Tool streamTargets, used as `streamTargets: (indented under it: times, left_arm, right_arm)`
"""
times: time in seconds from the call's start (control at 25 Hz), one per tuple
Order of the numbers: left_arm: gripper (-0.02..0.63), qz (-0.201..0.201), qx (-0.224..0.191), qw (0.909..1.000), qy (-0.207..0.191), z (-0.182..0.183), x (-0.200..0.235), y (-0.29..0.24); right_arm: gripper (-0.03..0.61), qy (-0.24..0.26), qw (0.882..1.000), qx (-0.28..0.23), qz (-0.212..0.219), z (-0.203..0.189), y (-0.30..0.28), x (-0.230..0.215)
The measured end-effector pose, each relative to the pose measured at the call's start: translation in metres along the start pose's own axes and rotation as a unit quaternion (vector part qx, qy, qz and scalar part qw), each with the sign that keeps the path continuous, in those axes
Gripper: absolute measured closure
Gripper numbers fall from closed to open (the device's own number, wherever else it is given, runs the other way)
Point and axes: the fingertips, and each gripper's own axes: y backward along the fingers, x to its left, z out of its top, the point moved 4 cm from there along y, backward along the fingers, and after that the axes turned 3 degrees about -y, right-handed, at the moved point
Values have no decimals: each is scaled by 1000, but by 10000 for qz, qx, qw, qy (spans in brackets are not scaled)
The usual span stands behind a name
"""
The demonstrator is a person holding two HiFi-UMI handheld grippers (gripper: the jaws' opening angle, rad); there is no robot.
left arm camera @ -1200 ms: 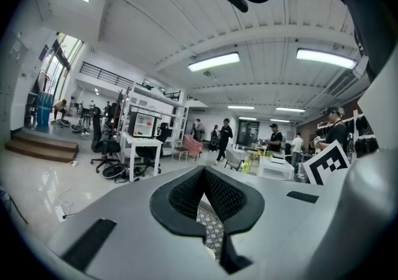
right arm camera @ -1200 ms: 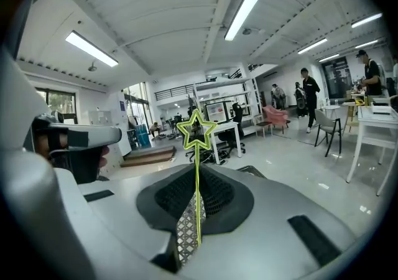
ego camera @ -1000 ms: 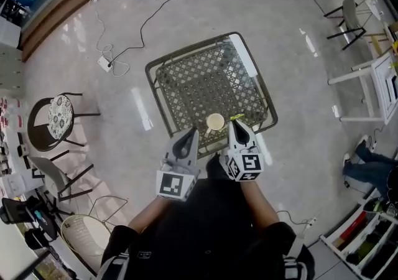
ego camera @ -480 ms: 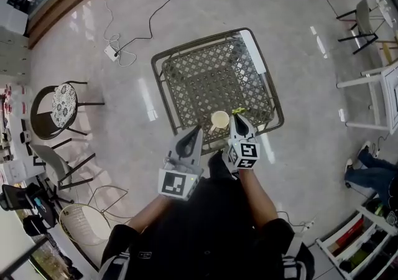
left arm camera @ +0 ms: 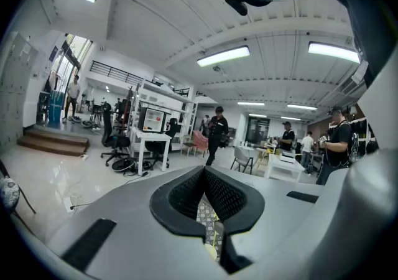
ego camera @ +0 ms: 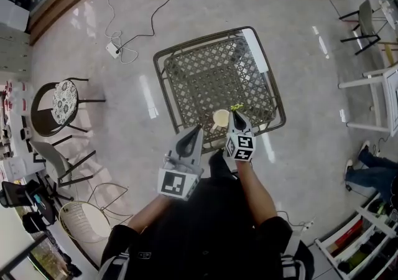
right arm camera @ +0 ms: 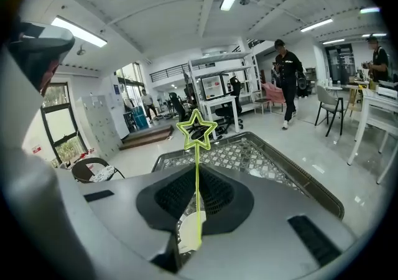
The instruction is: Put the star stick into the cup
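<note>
Lattice table (ego camera: 211,76), mid-frame | left gripper (ego camera: 193,134), lower centre: jaws together, empty | right gripper (ego camera: 237,122): jaws clamped on star stick (right arm camera: 198,191), star beyond tips, just right of cup (ego camera: 221,118) at table's near edge | risk: star likely catches rim, tipping light cup.

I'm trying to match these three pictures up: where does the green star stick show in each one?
Head view: star stick at the tip of the right tongs, over the lattice table.
Left gripper view: I cannot make it out.
Right gripper view: centre, held in the tongs.
Shared landmark: the lattice table.
</note>
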Motion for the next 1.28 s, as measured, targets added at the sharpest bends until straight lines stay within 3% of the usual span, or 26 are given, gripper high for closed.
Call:
streamTargets:
  times: [0.72, 1.28]
  left_arm:
    - [597, -96, -8, 10000, 3, 3, 8, -3]
    - [598, -16, -40, 10000, 23, 6, 16, 0]
  right_arm:
    - [557, -102, 9949, 973, -229, -49, -22, -12]
    - [557, -188, 9945, 988, -280, -47, -43, -20]
